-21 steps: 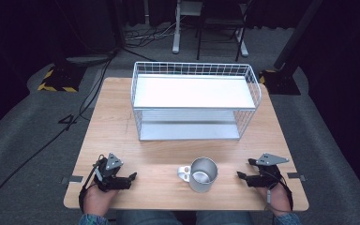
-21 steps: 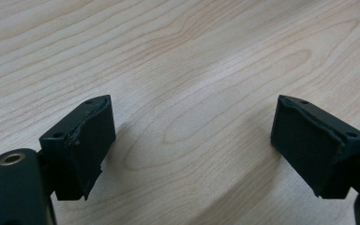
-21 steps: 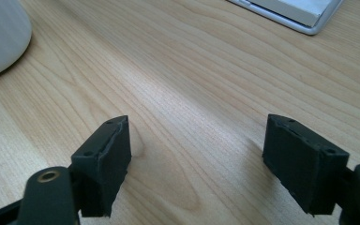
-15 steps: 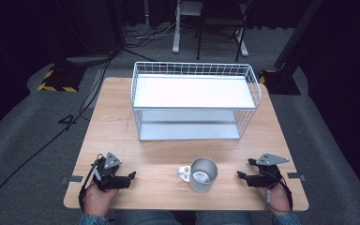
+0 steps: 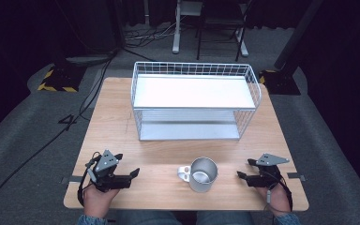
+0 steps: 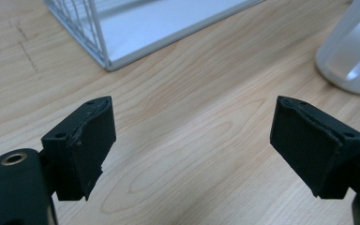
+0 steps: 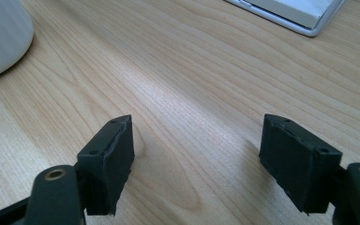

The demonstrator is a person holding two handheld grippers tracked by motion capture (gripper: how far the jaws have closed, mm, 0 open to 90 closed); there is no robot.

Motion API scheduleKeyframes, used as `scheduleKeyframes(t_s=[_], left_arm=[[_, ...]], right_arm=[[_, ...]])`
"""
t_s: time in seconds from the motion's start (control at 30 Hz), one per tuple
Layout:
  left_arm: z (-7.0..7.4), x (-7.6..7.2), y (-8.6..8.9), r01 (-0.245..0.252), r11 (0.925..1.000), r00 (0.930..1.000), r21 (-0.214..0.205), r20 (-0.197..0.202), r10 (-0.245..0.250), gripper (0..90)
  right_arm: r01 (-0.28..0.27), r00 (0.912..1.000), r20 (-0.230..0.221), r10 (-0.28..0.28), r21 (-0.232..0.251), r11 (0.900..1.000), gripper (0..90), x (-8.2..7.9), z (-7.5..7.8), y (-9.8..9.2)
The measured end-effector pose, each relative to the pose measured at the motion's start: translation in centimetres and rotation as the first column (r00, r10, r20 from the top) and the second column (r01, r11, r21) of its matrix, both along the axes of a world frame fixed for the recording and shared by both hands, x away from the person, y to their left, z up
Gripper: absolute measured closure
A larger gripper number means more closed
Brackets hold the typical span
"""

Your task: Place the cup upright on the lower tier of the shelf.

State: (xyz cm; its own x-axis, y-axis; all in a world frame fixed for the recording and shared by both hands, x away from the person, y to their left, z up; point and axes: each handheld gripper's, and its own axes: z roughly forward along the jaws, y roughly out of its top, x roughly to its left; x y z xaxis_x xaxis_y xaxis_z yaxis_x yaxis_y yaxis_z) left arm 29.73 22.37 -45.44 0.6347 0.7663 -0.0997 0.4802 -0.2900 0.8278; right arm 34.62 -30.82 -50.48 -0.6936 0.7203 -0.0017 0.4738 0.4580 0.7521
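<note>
In the left gripper view the metal mug [image 6: 354, 51] is cut off at the top right corner, so just a pale blurred part of its side shows, and the wire rack [image 6: 98, 40] is cropped to 1 lower corner and a strip of its white shelf. In the right gripper view the mug [image 7: 2, 37] is a rounded grey patch cut off at the top left, and a corner of the rack's base [image 7: 293, 16] runs out of the top edge. In the high view the person's forearms are cut off by the bottom edge, and the inside of the mug is too small to make out.

The left gripper [image 5: 132, 174] rests near the front left corner of the table [image 5: 117, 122]. Its jaws stand wide apart with bare wood between them; the pads [image 6: 91, 140] hold and touch nothing. The right gripper [image 5: 243, 176] lies near the front right corner, its jaws equally wide, pads [image 7: 115, 159] clear of everything.

The mug [image 5: 202, 174] stands upright near the middle of the table's front edge, between the 2 grippers and apart from both, its handle pointing towards the left gripper. The rack [image 5: 194, 101] occupies the table's far half.
</note>
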Motion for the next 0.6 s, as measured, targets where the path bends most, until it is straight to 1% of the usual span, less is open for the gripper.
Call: scheduleKeyframes(t_s=[0.07, 0.1, 0.13, 0.17, 0.3, 0.33, 0.4, 0.43, 0.47, 0.6], left_arm=[[0.3, 0.0, -0.1, 0.015, 0.9996, 0.9999, -0.024, 0.006, -0.015, 15.1], [0.4, -0.1, -0.2, 0.025, 0.9993, 0.9997, -0.028, 0.005, -0.025, 15.1], [0.7, -0.1, -0.4, 0.047, 0.9984, 0.9988, -0.031, 0.016, -0.046, 15.2], [0.7, -0.1, -0.4, 0.047, 0.9984, 0.9988, -0.031, 0.016, -0.046, 15.2], [1.4, -0.2, -1.5, 0.105, 0.9937, 0.9941, -0.040, 0.033, -0.103, 15.2], [1.6, -0.2, -1.8, 0.121, 0.9920, 0.9917, -0.035, 0.049, -0.119, 15.1], [2.0, -0.3, -2.4, 0.147, 0.9882, 0.9878, -0.042, 0.057, -0.145, 15.1], [2.1, -0.3, -2.7, 0.164, 0.9857, 0.9847, -0.038, 0.066, -0.161, 15.1], [2.3, -0.4, -3.0, 0.175, 0.9834, 0.9828, -0.046, 0.066, -0.172, 15.1], [2.7, -0.2, -4.2, 0.225, 0.9734, 0.9718, -0.040, 0.081, -0.222, 15.1]], right_arm=[[0.000, 1.0000, 0.000, 0.000, 0.000, 1.0000, 26.6, 0.0, 0.0, 0.0], [0.000, 1.0000, 0.000, 0.000, 0.000, 1.0000, 26.6, 0.0, 0.0, 0.0], [0.000, 1.0000, 0.000, 0.000, 0.000, 1.0000, 26.6, 0.0, 0.0, 0.0], [0.000, 1.0000, 0.000, 0.000, 0.000, 1.0000, 26.6, 0.0, 0.0, 0.0], [0.000, 1.0000, -0.001, 0.000, 0.000, 1.0000, 26.6, 0.0, 0.0, 0.0], [0.000, 1.0000, 0.000, 0.000, 0.000, 1.0000, 26.6, 0.0, 0.0, 0.0], [0.000, 1.0000, -0.001, 0.000, 0.000, 1.0000, 26.6, 0.0, 0.0, 0.0], [0.000, 1.0000, -0.001, 0.000, 0.000, 1.0000, 26.6, 0.0, 0.0, 0.0], [0.000, 1.0000, -0.001, 0.000, 0.000, 1.0000, 26.6, 0.0, 0.0, 0.0], [0.000, 1.0000, -0.001, 0.000, 0.000, 1.0000, 26.6, 0.0, 0.0, 0.0]])
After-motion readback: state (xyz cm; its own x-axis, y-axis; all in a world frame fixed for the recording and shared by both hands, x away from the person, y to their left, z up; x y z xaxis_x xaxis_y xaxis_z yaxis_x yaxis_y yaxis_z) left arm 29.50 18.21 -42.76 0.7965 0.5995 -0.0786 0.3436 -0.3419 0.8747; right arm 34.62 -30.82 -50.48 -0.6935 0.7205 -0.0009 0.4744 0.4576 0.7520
